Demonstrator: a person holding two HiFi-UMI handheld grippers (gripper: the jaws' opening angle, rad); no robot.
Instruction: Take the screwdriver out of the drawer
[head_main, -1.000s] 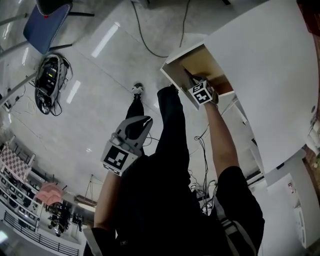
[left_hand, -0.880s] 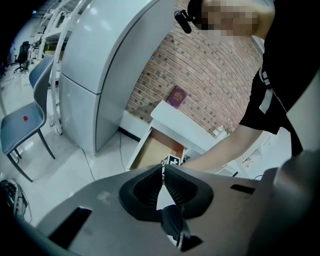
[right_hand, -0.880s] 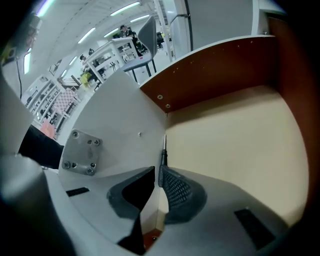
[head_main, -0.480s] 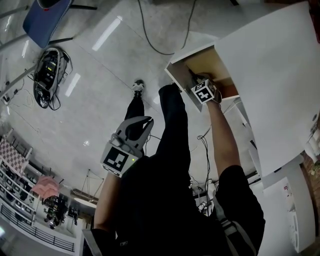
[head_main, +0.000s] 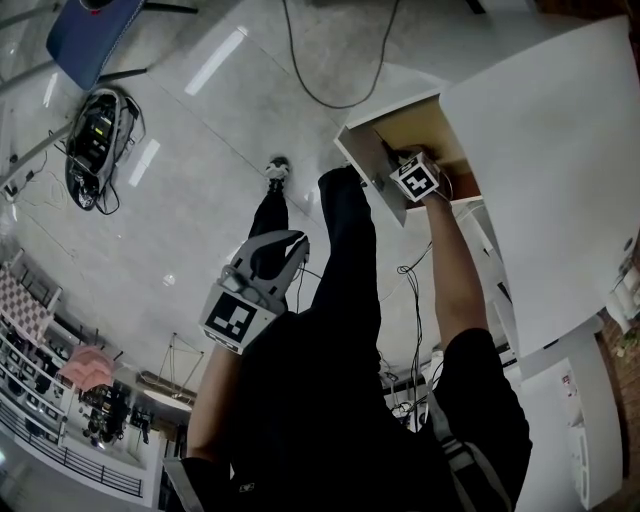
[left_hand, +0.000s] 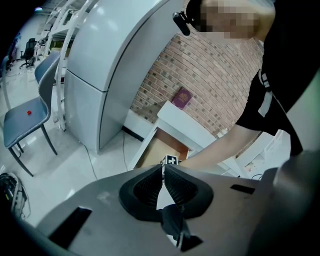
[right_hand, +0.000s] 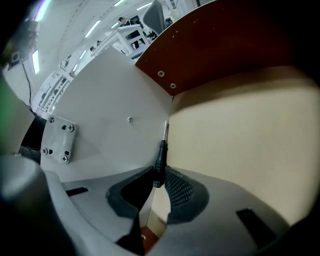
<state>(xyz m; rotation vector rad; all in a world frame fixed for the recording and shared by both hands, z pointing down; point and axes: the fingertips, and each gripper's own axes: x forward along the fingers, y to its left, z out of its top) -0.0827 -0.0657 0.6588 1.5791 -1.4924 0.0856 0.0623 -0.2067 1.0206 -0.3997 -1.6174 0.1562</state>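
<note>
Screwdriver and jaws: the screwdriver (right_hand: 159, 159) stands between the tips of the right gripper (right_hand: 159, 176); both ribbed pads press on the butt end of its black handle, so the jaws are narrow and clamped on it.
Where it lies: inside the open drawer (head_main: 362, 158), upper middle of the head view, right in the corner where the white side wall (right_hand: 110, 110) meets the beige drawer floor (right_hand: 240, 135).
Edges: the white wall runs close along the screwdriver's left side in the right gripper view; a red-brown panel (right_hand: 225, 45) closes the top of the frame beyond the tip; a metal bracket (right_hand: 57, 139) with screws sits on the wall at the left.
Open room: the beige floor is bare to the right of the jaws.
Long axis: nearly vertical in the right gripper view, leaning slightly right; the thin metal shaft points up and away from the jaws, the handle towards them.
Left gripper: the left gripper (head_main: 285, 248) hangs at the lower left of the head view, well apart from the drawer, pads together with nothing between them.
</note>
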